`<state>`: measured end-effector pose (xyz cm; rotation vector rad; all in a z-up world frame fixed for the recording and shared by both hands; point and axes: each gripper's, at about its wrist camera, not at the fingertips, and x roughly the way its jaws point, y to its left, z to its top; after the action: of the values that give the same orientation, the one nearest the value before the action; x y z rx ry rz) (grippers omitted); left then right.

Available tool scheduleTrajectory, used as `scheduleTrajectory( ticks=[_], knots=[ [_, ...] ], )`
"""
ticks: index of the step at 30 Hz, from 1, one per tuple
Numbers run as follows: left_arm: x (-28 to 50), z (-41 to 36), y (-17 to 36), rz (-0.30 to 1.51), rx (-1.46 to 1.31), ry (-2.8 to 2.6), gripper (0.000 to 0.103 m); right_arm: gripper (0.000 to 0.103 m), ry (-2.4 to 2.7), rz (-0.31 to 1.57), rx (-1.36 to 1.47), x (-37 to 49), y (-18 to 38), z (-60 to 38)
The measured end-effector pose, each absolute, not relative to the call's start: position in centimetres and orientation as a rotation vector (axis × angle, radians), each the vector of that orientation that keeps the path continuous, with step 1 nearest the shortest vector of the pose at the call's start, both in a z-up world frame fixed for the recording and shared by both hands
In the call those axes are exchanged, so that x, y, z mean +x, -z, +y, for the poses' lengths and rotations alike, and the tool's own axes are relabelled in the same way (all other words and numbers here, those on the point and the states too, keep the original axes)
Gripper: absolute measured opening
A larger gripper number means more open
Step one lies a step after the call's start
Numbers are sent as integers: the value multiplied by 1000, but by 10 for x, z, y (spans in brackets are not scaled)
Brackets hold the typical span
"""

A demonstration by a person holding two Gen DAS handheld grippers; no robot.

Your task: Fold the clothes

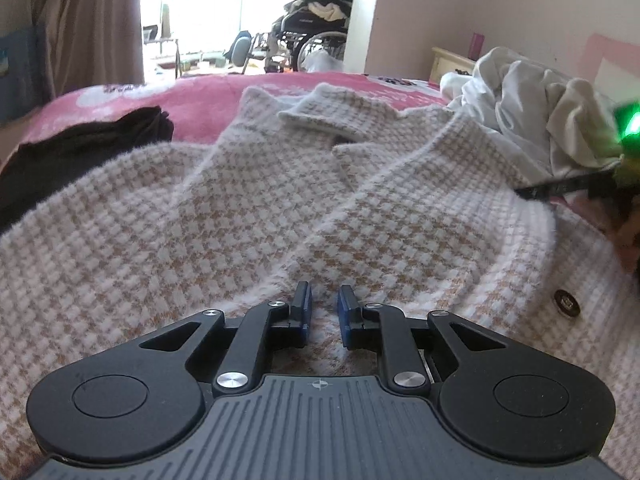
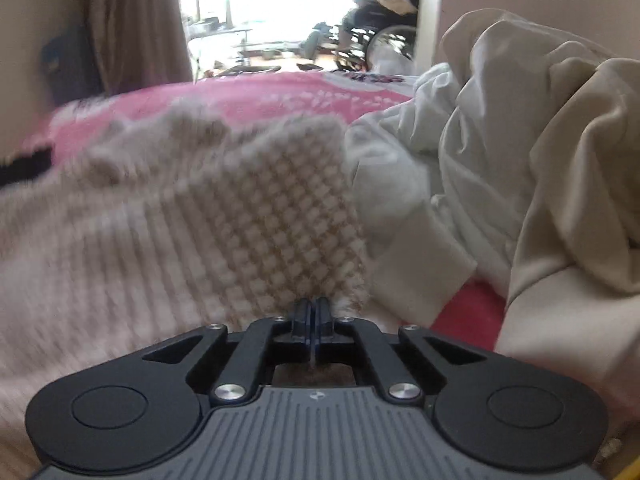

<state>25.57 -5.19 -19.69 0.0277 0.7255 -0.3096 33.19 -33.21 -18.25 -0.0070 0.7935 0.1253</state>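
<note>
Directly ahead of the left gripper, a fuzzy cream-and-tan houndstooth knit cardigan lay spread across a pink floral bedspread, filling most of the ground before and beside the fingers. Its collar sat at the far end, the lapels turned flat, and a sleeve ran diagonally from the upper right down toward the fingertips. A round dark metal button showed on the cloth off to the right. The left gripper's jaws stood a small way apart with a low ridge of the knit between the blue pads; whether they pinched it could not be told.

The right gripper was clenched, its pads pressed together on the near edge of the cardigan's sleeve, which rose from the fingertips as a lifted flap. That view was blurred on its left half.

To the right of both grippers a crumpled heap of smooth white and off-white garments crowded up against the cardigan's edge, leaving only a narrow strip of bedspread bare near the right fingers. To the far left of the left gripper lay a dark brown folded garment, touching the cardigan's border. Beyond the collar the bedspread was open up to its far edge, with a brown curtain and a wheelchair piled with clothes past it.
</note>
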Motion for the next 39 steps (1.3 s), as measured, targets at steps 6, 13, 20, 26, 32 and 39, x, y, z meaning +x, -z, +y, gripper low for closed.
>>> scheduleTrajectory(
  ticks=[6,13,20,26,32,39],
  knots=[
    [255,-53,197,729,16,287,17,5,-161,709,13,388,160,-313],
    [256,-49,201,705,-3,305,17,0,-19,806,80,454,204,-320],
    [258,-46,201,701,-14,314,17,6,-162,794,-26,361,132,-322],
    [256,-35,190,663,-57,295,17,6,-297,905,16,281,108,-286],
    [254,28,151,553,-204,76,19,7,-383,897,-30,231,94,-231],
    [196,136,117,669,-483,-72,30,7,-570,894,-85,212,117,-144]
  ],
)
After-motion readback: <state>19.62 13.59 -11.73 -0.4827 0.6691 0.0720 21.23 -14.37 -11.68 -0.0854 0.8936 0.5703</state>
